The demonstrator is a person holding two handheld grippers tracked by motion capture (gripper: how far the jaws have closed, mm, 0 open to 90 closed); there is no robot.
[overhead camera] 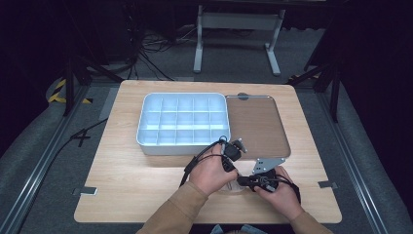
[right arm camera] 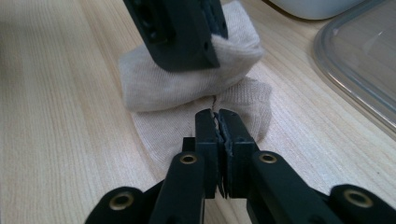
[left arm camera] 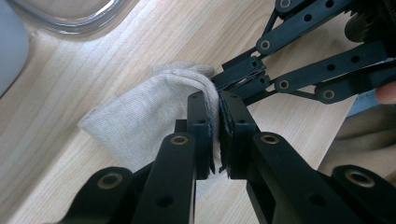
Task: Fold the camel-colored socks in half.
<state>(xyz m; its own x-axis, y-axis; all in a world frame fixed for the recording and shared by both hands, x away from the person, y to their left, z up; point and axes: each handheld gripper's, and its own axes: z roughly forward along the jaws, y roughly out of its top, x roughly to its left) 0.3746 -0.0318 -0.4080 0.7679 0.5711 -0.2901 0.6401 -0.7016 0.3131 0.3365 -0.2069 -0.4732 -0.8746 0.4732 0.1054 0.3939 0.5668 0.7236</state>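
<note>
The sock (left arm camera: pixel 140 126) lies on the tabletop (overhead camera: pixel 131 180) near its front edge, just ahead of the person's hands, with bare wood open to its left and the compartment tray (overhead camera: pixel 182 122) and the clear lid (overhead camera: pixel 258 126) well clear behind it. It is a pale beige piece, folded over itself; in the right gripper view its long axis runs roughly across the picture, one rounded end toward the lid side.

The left gripper (left arm camera: pixel 218 135) is closed on a fold of the sock, cloth pinched between its pads. The right gripper (right arm camera: pixel 218 140) has its jaws all but together at the sock's near edge; whether cloth is caught between them is hard to tell.

In the high view the hands cover the sock almost wholly. The lid's rim is cut off at the corner of each gripper view.
</note>
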